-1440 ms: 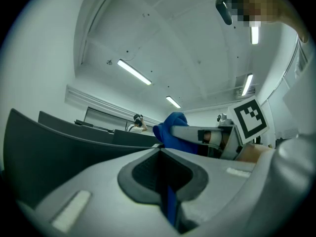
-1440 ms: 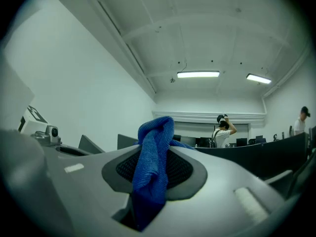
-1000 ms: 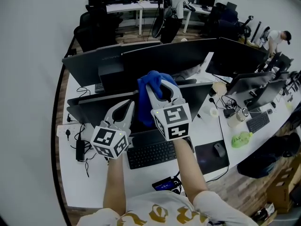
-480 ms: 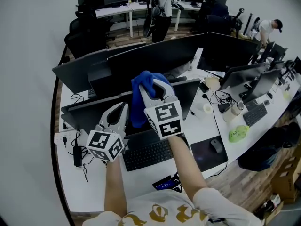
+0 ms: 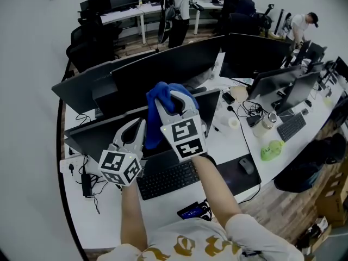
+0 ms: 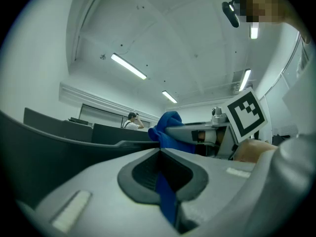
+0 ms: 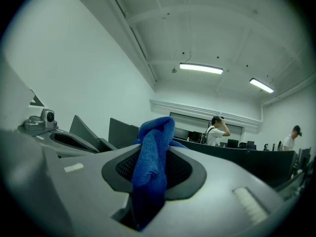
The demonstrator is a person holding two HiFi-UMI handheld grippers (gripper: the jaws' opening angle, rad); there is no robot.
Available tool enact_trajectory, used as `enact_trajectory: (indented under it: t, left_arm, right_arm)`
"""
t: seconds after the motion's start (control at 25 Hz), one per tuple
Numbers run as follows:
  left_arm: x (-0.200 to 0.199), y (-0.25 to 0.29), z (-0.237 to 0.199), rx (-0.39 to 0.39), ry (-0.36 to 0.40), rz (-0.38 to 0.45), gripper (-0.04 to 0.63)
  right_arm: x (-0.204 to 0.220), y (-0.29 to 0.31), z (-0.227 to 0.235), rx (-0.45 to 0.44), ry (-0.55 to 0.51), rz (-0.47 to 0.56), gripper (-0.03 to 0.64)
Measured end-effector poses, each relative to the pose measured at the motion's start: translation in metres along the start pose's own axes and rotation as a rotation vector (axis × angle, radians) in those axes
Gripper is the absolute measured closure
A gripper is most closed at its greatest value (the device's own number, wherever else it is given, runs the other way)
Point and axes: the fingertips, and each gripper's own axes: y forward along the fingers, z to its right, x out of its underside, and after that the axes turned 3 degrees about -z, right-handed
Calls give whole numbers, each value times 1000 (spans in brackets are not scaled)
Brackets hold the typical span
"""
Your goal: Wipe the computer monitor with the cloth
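nearest you: two bare forearms (image 5: 215,192), reaching forward over the white bench (image 5: 163,206)

your left tool (image 5: 137,128): low and to the left, marker cube facing you; the left gripper view shows its jaws drawn together, with a thin strip of the blue cloth (image 5: 159,94) nipped in the seam between them

your right tool (image 5: 175,99): higher, just right of the left tool; jaws clamped on the cloth, which bunches above the tips and hangs down on the left side toward your left tool

cloth: blue, terry-textured, held up at the top edge of the monitor (image 5: 92,134); you cannot tell whether it touches the screen

keyboard (image 5: 168,179): black, on the bench below both tools, in front of the monitor

mouse pad (image 5: 231,181): dark, just right of the keyboard, with a mouse (image 5: 246,166) lying on it

power strip (image 5: 69,166): at the bench's left edge, with black cables trailing from it

green object (image 5: 271,150): further right on the bench, among cables

monitor: wide, dark screen, standing directly behind the tools

second row of monitors (image 5: 163,64): dark, behind the first

office chairs (image 5: 87,45): black, beyond the monitors at the left

far bench (image 5: 125,12): white, with more screens on it; one person (image 5: 182,4) stands beside it

second person (image 5: 296,23): at the far right
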Motion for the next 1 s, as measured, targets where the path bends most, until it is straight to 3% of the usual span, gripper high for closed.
enact_trajectory:
  t: [0.4, 1.0]
  left_arm:
    - [5, 16, 15, 12, 13, -32, 595]
    - [16, 40, 38, 31, 24, -64, 595]
  right_arm:
    - [12, -8, 30, 54, -79, -34, 488]
    - [29, -20, 73, 65, -19, -26, 486]
